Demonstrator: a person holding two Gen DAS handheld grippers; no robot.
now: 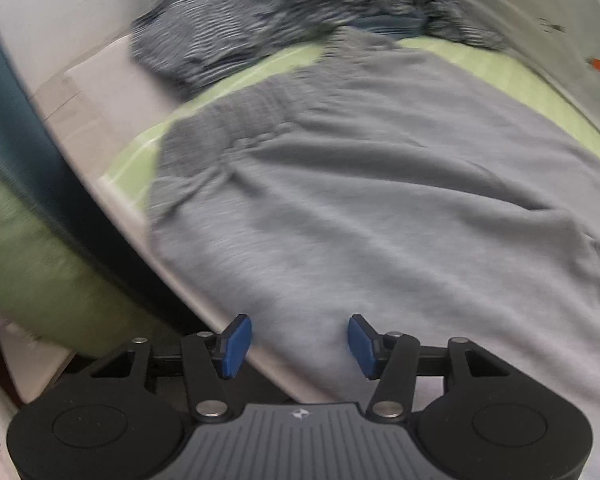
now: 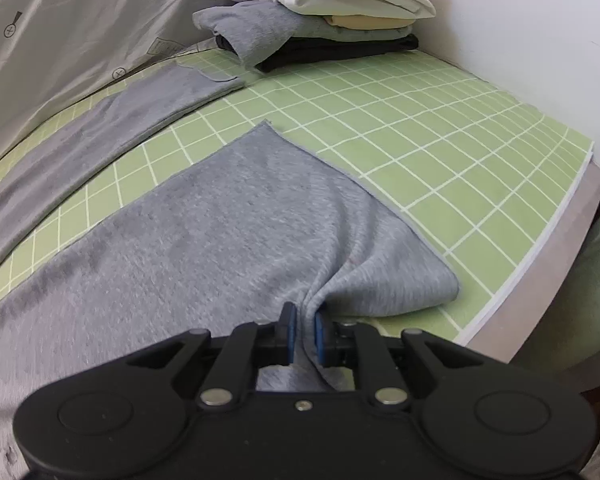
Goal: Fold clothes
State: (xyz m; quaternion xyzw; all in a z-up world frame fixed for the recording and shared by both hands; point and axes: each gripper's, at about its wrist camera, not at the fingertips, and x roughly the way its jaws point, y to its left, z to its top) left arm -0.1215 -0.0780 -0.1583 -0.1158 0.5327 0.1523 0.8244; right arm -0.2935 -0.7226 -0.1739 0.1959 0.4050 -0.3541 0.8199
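Note:
A grey garment [image 1: 360, 184] lies spread over a green gridded mat [image 1: 480, 64]; the left wrist view is blurred. My left gripper [image 1: 300, 344] hovers over the garment's near edge, its blue pads [image 1: 236, 346] apart with only flat cloth seen between them. In the right wrist view the same grey garment [image 2: 220, 232] covers the green gridded mat [image 2: 440, 148]. My right gripper [image 2: 303, 330] is shut on a pinched ridge of the garment's hem, and the cloth bunches up at the pads. A grey sleeve [image 2: 112, 132] stretches toward the far left.
A striped dark garment [image 1: 268, 16] lies crumpled at the mat's far end. A stack of folded clothes [image 2: 320, 20] sits in the far corner by the white wall. The table edge [image 2: 560, 248] runs along the right, and silvery sheeting [image 2: 80, 20] hangs behind.

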